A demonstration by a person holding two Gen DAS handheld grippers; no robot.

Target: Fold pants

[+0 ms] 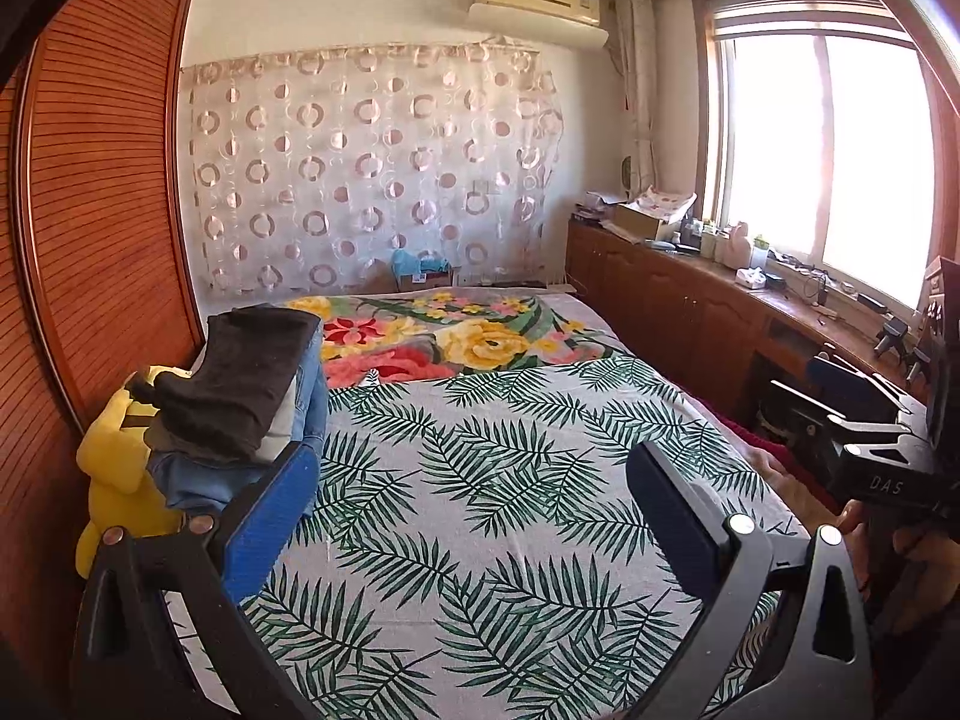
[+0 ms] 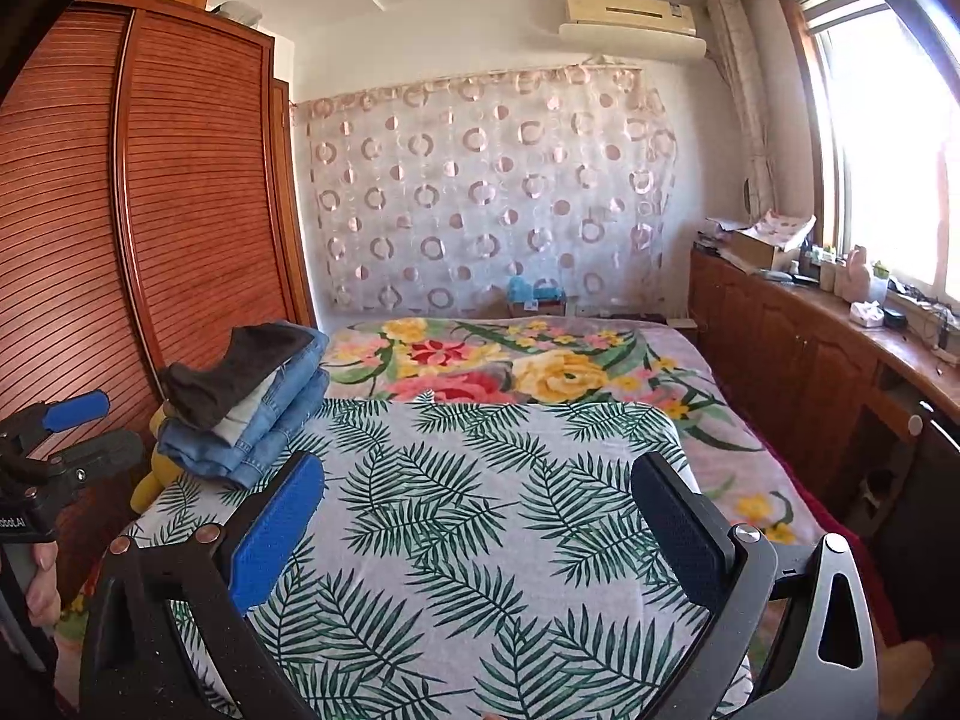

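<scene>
The folded pants (image 1: 240, 384) sit in a stack at the left edge of the bed (image 1: 540, 480), a dark pair on top of pale and blue denim ones, well apart from both of your claws. A yellow plush toy (image 1: 117, 468) is wedged just beside the stack, between it and the slatted wooden wardrobe (image 1: 102, 192). Your left claw (image 1: 474, 516) hangs spread wide over the palm-leaf sheet (image 1: 528, 570), nothing between its fingers; its blue pad (image 1: 270, 528) overlaps the lower corner of the stack in that view. Your right claw (image 2: 480, 522) is likewise spread and empty above the same sheet. Beyond the sheet lies a floral blanket (image 2: 540, 366), then a circle-patterned curtain (image 2: 480, 192) on the far wall. Along the right runs a wooden desk (image 1: 690, 294) cluttered with small things under the bright window (image 1: 822, 144).
</scene>
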